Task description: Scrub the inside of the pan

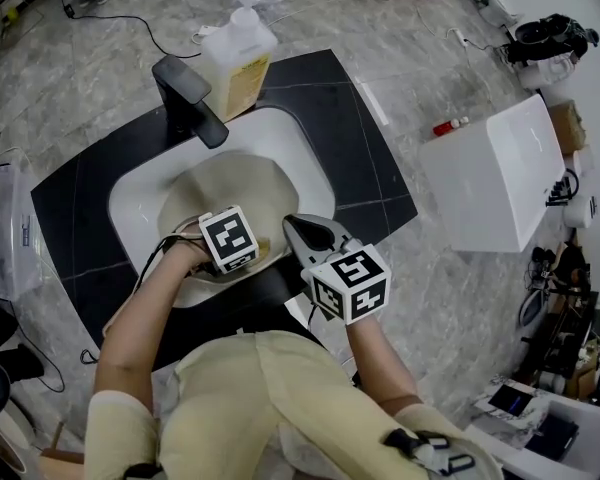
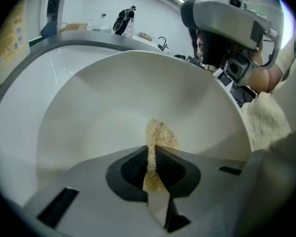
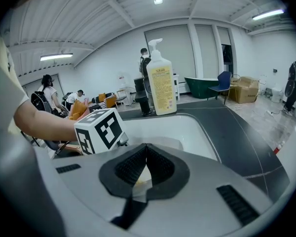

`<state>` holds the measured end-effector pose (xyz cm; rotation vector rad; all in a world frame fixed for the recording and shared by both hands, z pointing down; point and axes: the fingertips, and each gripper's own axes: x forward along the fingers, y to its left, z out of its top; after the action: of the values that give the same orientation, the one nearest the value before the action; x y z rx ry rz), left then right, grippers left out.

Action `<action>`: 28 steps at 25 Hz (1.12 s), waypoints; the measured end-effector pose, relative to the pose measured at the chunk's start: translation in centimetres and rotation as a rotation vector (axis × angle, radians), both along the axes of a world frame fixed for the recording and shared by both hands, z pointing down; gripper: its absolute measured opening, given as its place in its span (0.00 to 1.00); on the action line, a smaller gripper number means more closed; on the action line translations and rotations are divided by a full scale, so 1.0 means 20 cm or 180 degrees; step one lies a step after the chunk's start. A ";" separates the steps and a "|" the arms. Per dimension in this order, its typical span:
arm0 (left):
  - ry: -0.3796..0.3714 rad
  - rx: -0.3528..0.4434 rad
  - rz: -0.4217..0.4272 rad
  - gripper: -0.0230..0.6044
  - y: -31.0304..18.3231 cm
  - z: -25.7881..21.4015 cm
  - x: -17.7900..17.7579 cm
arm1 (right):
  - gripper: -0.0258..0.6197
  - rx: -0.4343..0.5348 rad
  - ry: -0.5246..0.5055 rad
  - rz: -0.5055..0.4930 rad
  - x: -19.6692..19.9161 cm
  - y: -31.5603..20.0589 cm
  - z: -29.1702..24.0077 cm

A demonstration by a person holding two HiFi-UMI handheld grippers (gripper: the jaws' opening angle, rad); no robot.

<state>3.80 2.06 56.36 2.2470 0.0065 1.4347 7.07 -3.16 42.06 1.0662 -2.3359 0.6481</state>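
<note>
Cream-coloured, the pan (image 1: 235,180) lies in the white sink (image 1: 302,156) set into a black countertop (image 1: 355,133), just below the black faucet (image 1: 188,98). A soap bottle (image 1: 238,60) stands on the counter behind the faucet.

From my left gripper view I see the left gripper (image 2: 151,154) down inside the pan, its jaws pinched on a thin beige scrub pad (image 2: 161,135). The pad sticks out past the jaw tips and lies against the pan's pale inner wall.

My right gripper (image 3: 146,147) sits at the pan's near right edge, pointing toward the sink. Its jaws are drawn together, the ribbed pads meeting at the tips. A small cream patch shows in the gap behind the tips, but I cannot tell whether it is pinched there or merely seen through the gap. In that same view the left gripper's marker cube (image 3: 99,130) sits just to the left of the jaws, and the person's bare forearm (image 3: 44,122) reaches in behind it.
</note>
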 end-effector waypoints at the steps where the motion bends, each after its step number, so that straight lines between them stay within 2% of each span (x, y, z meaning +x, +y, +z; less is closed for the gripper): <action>1: -0.0010 -0.0040 0.0034 0.10 0.02 0.00 0.00 | 0.07 -0.0010 -0.0030 0.0009 -0.01 0.01 -0.01; 8: -0.0013 -0.0148 0.0302 0.10 0.07 -0.09 -0.04 | 0.07 0.0034 -0.0138 0.0038 -0.04 0.03 -0.07; 14: 0.0076 -0.0032 0.0449 0.10 0.09 -0.23 -0.07 | 0.07 0.0002 -0.0218 0.0057 -0.06 0.06 -0.08; 17: 0.0072 0.0032 0.0475 0.10 0.09 -0.29 -0.11 | 0.07 0.0080 -0.0126 0.0042 -0.08 0.06 -0.10; 22: 0.0142 0.0190 0.0351 0.10 0.07 -0.39 -0.18 | 0.07 0.0126 -0.0106 0.0032 -0.09 0.07 -0.11; 28: 0.0261 0.0557 0.0062 0.10 0.05 -0.49 -0.24 | 0.07 0.0139 -0.0114 0.0048 -0.09 0.08 -0.13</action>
<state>-1.04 3.14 46.57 2.4521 -0.0735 1.4005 5.26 -1.56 39.49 1.1012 -2.3850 0.6294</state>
